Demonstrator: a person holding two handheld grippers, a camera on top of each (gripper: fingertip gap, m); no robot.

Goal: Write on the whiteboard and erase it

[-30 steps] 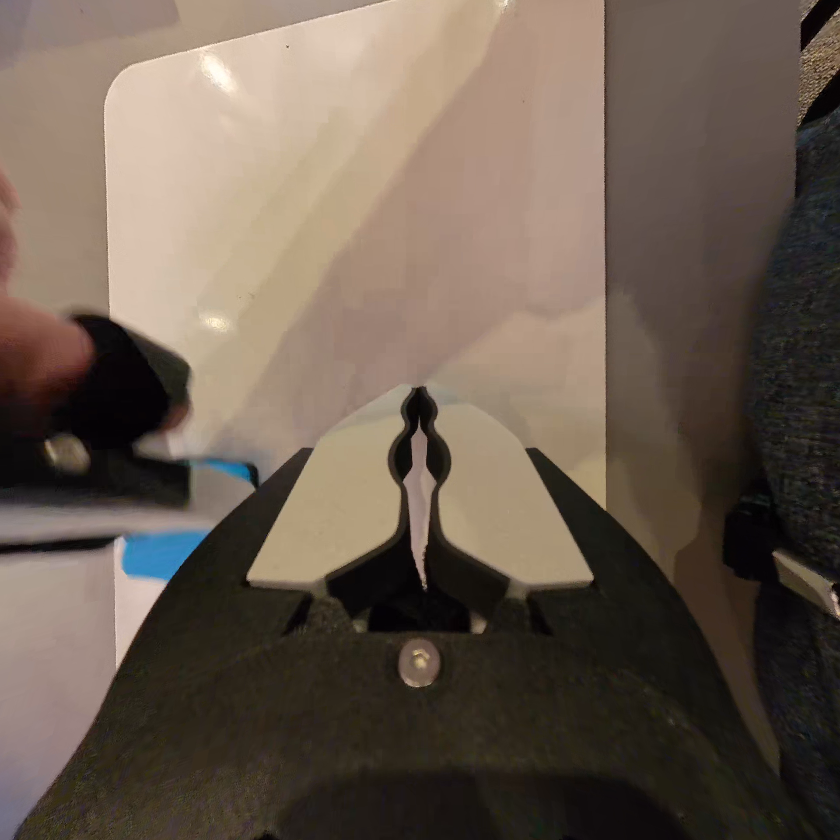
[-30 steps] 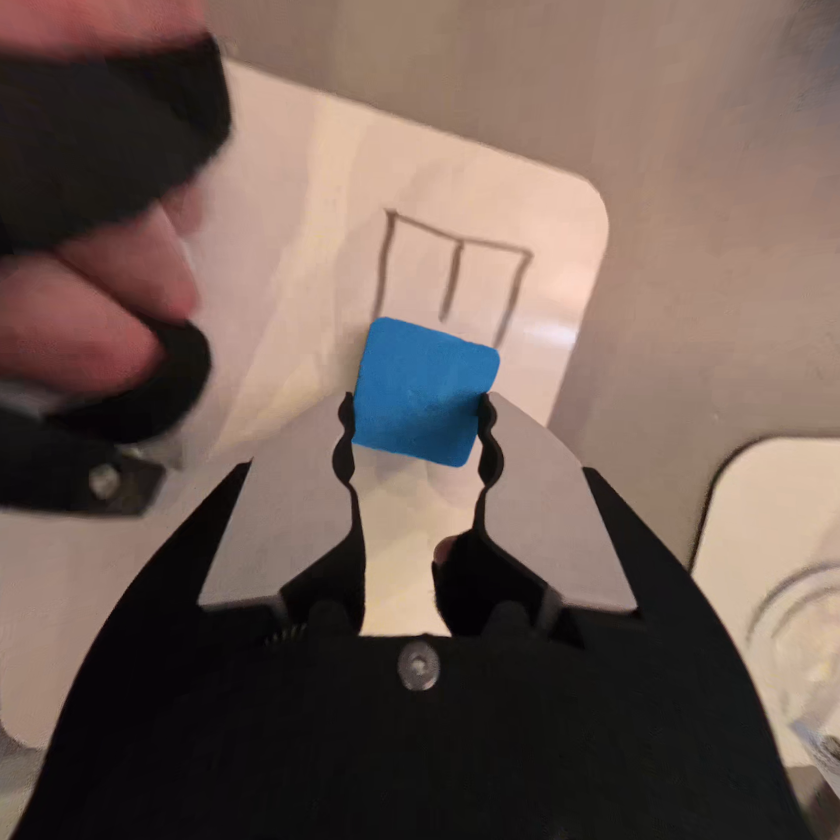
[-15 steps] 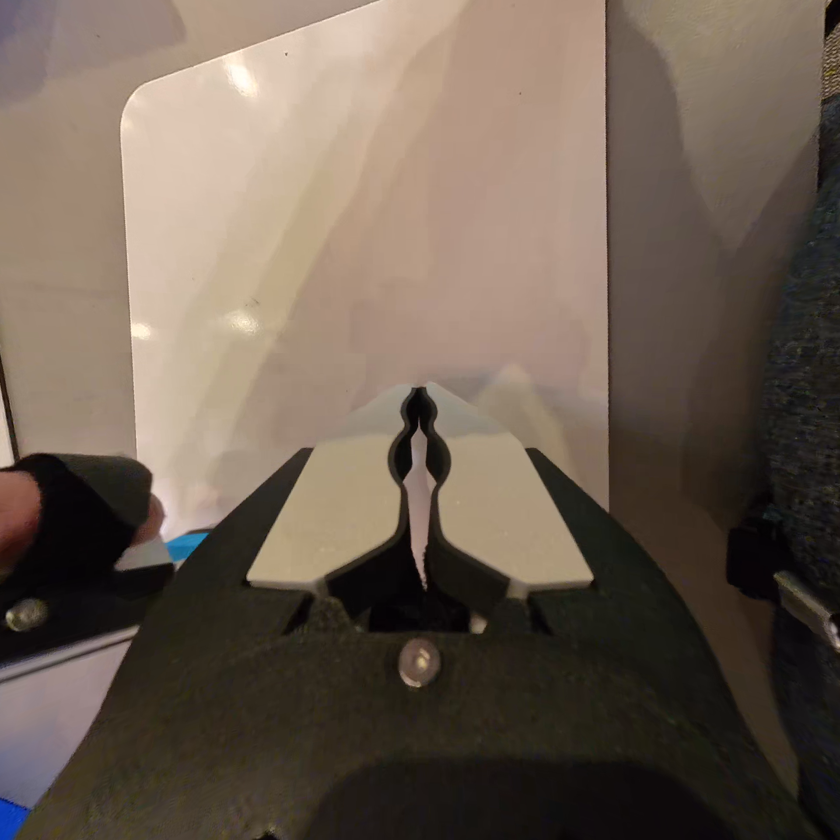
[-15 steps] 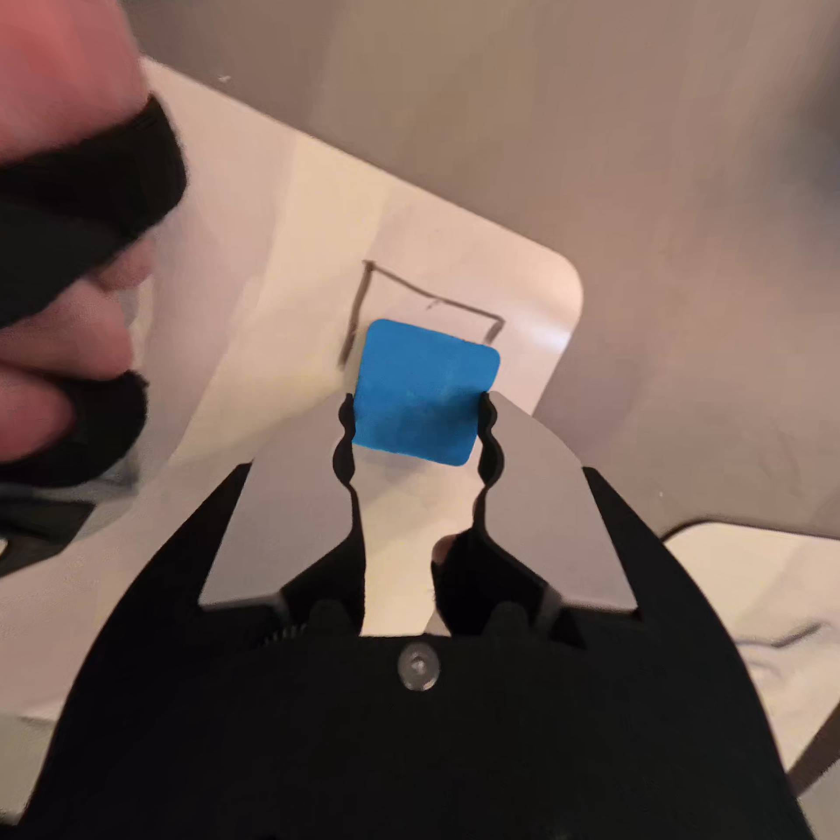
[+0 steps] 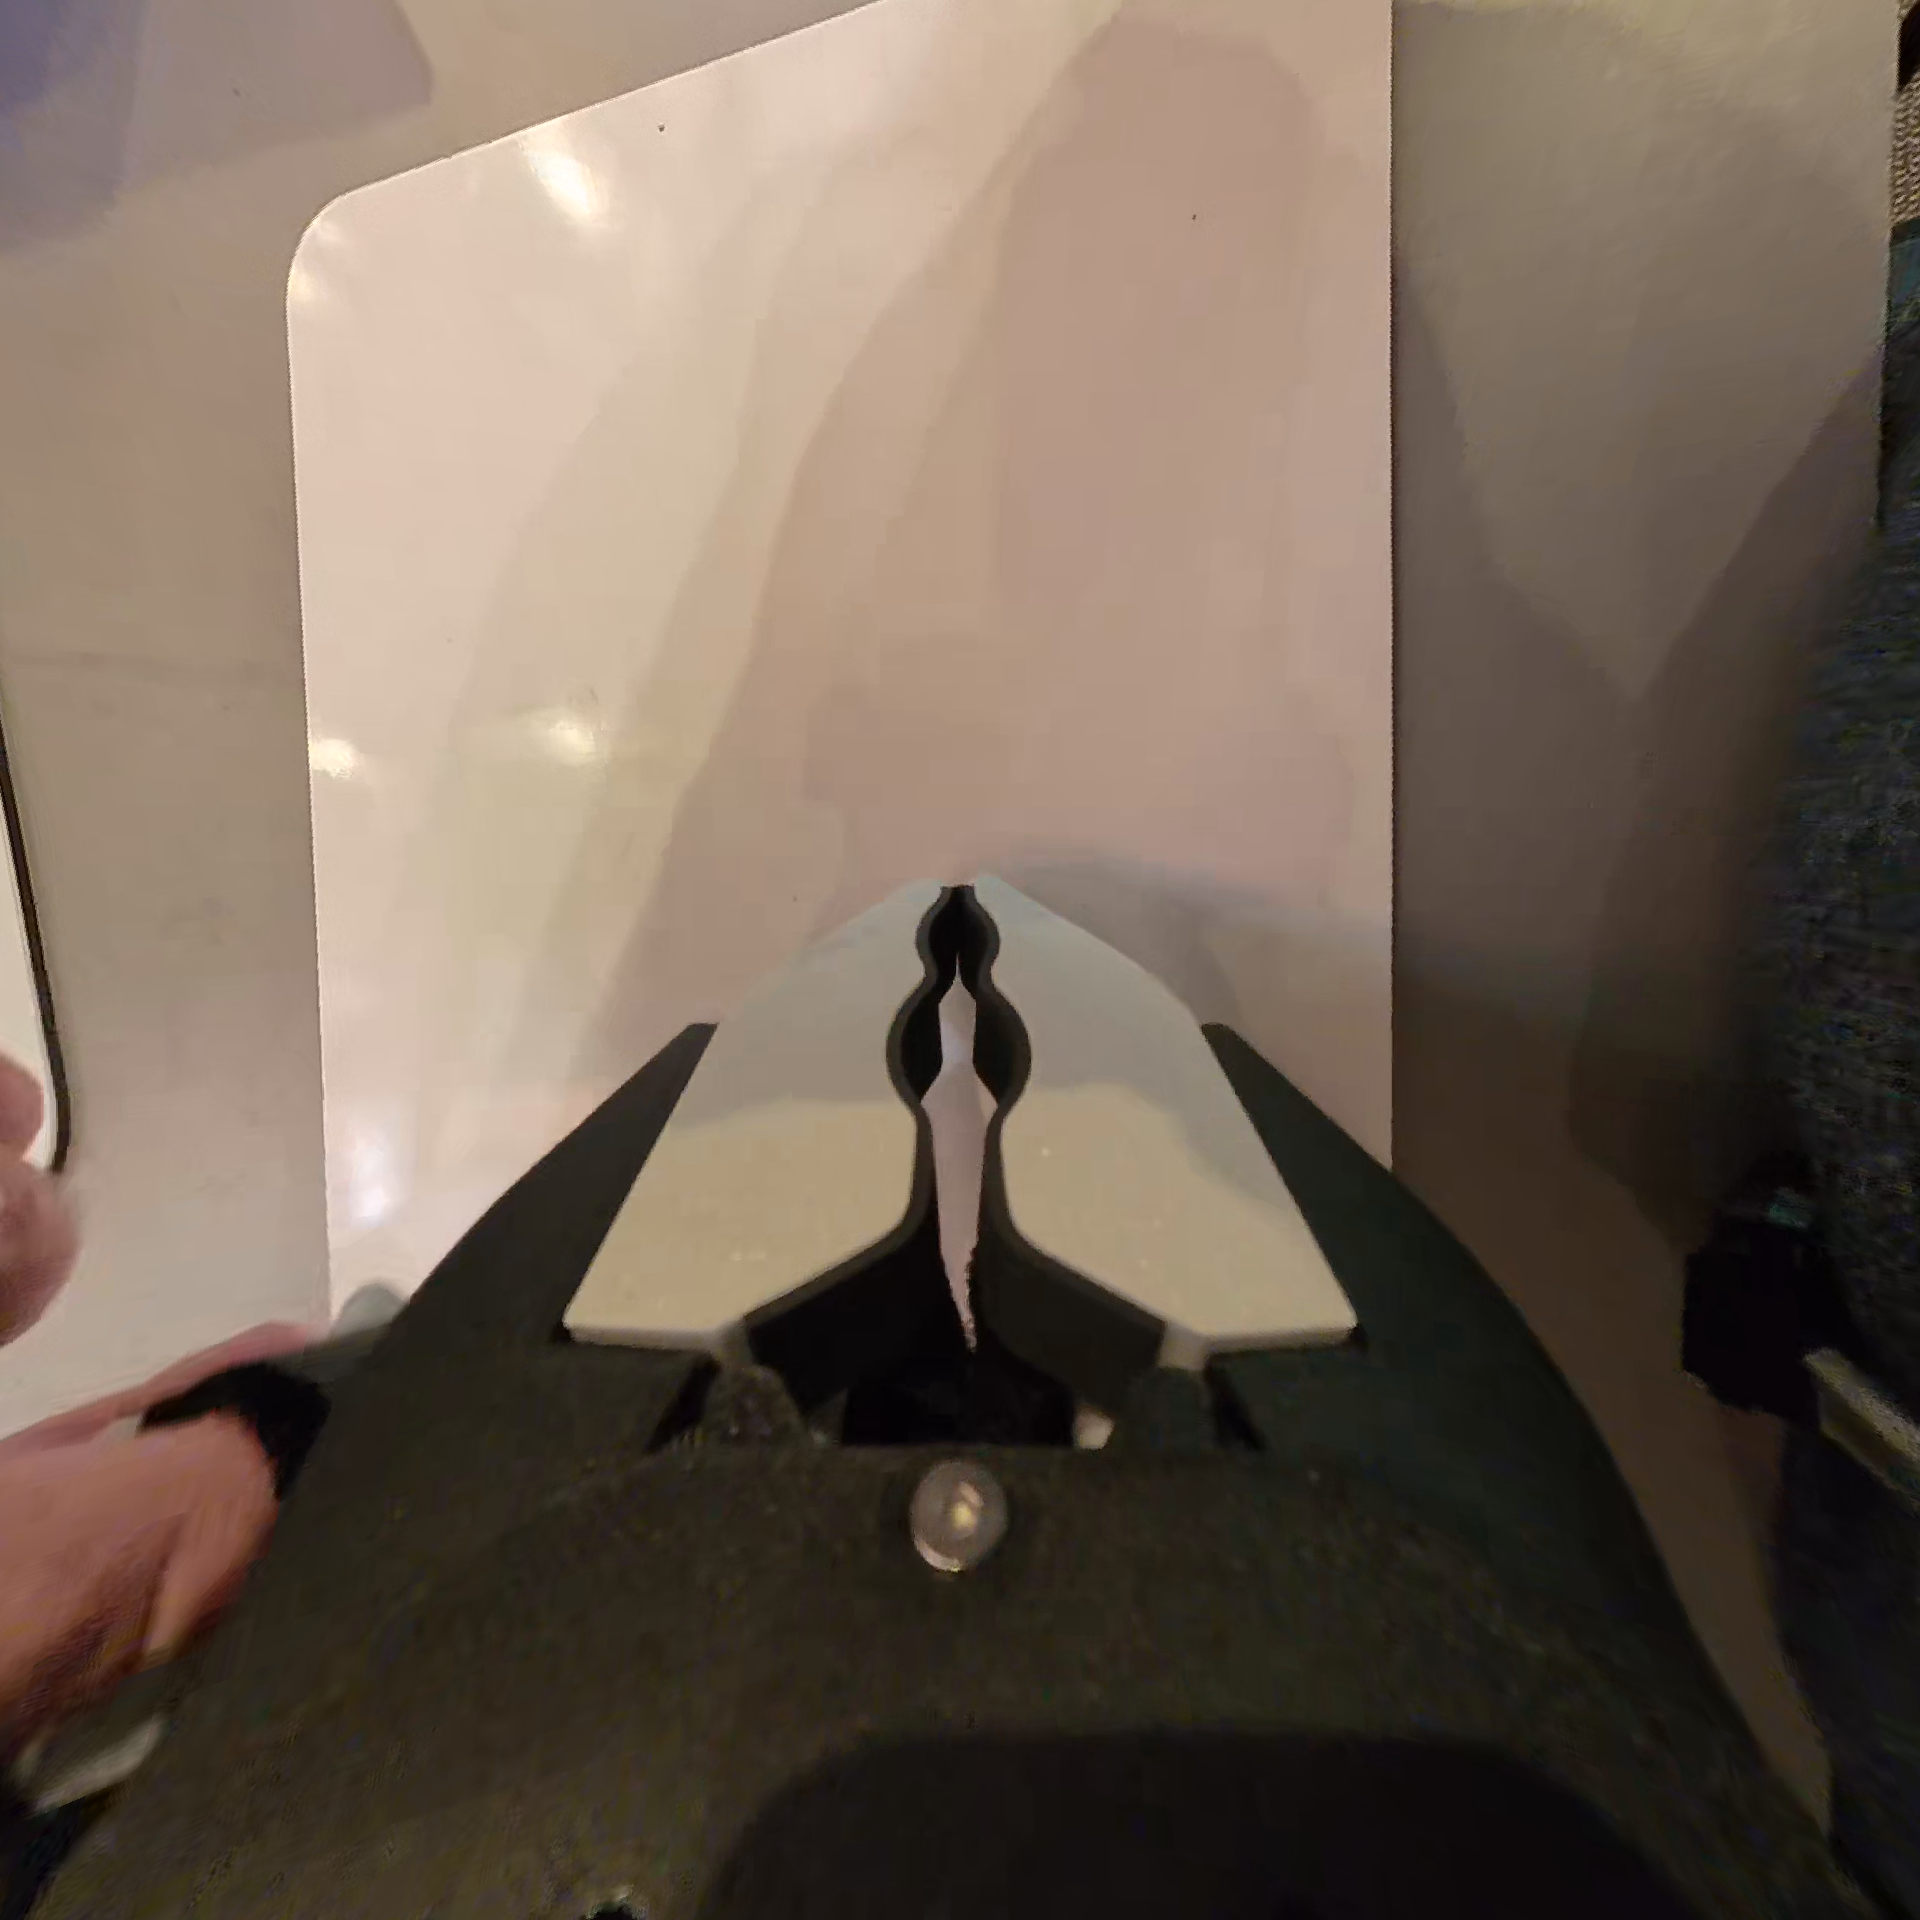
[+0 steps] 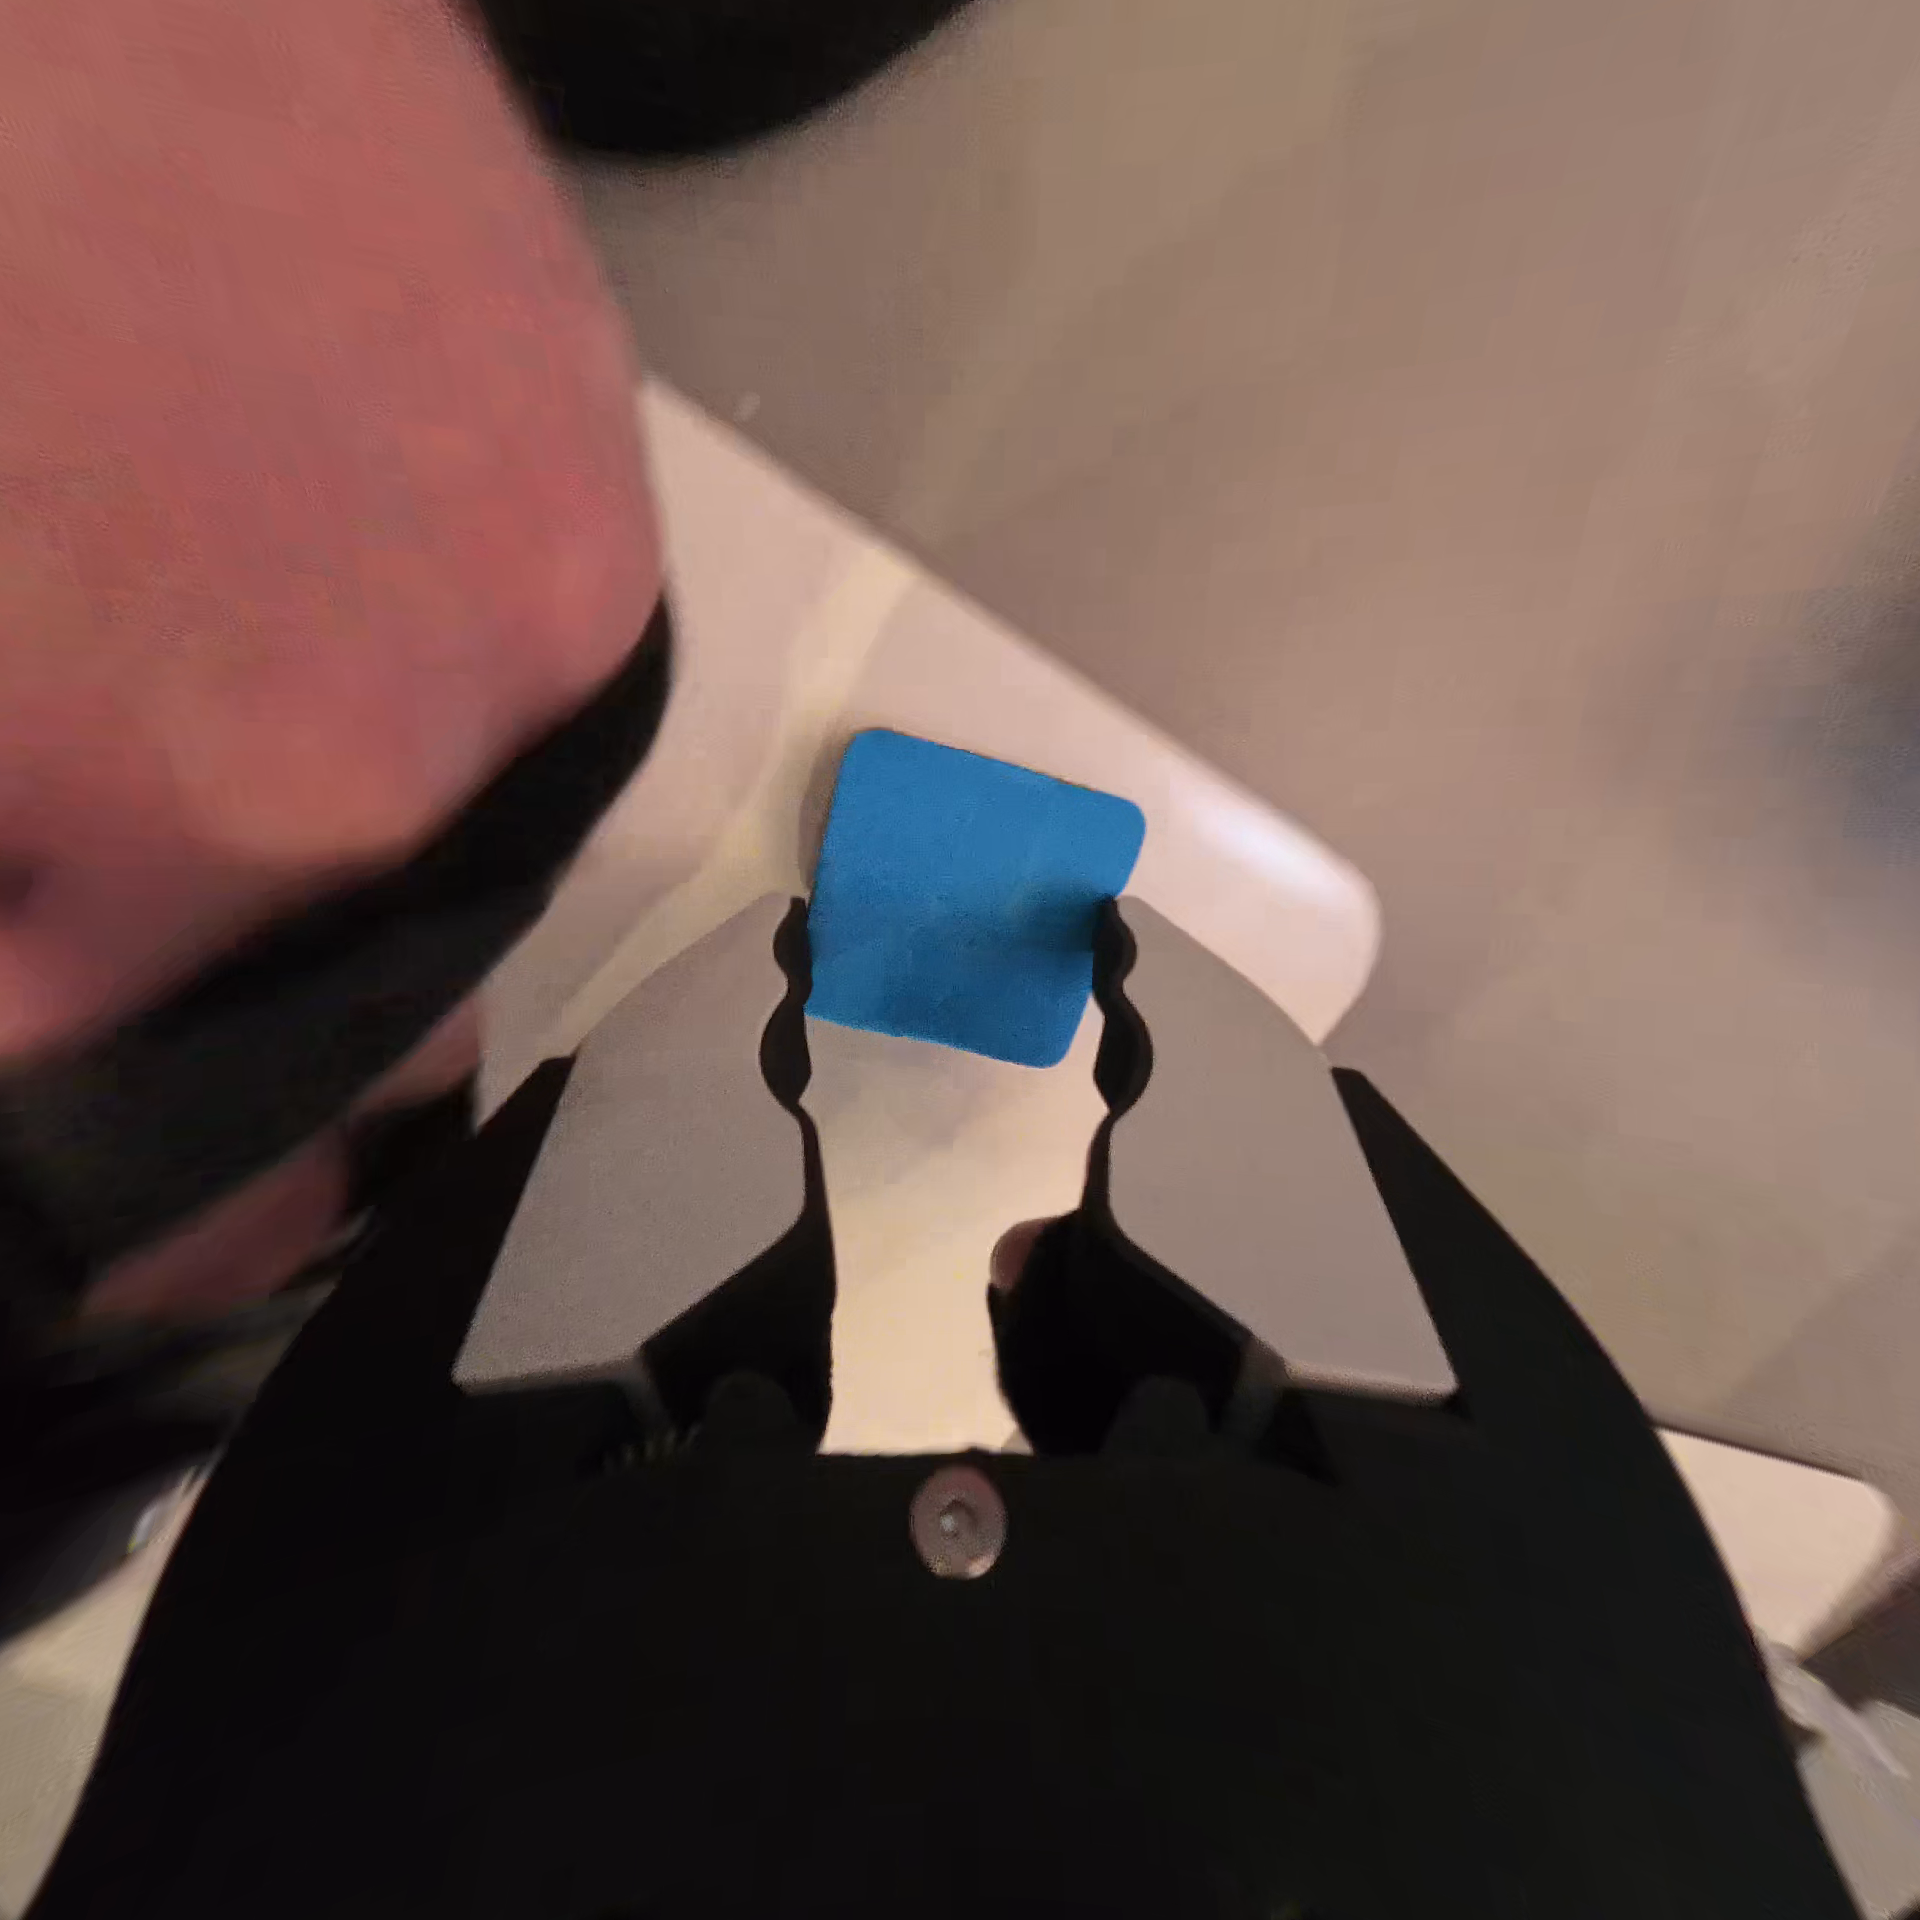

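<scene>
Matte black tool [image 5: 958, 889] bodies, pale grey finger plates [image 5: 790, 1174] with wavy black pads, one silver screw [image 5: 957, 1527] at six o'clock; black fingerless glove [image 6: 312, 1018].

The kind of place is staying unclear: a plain grey counter [image 5: 1621, 436] is carrying a small white whiteboard [image 5: 727, 520], with dark speckled fabric [image 5: 1860, 831] showing at one edge, suggesting an office or home desk.

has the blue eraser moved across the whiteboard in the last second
Yes. The blue eraser, clamped in the right gripper, has slid toward the whiteboard's rounded far corner, over where the drawn lines were; none show now.
</scene>
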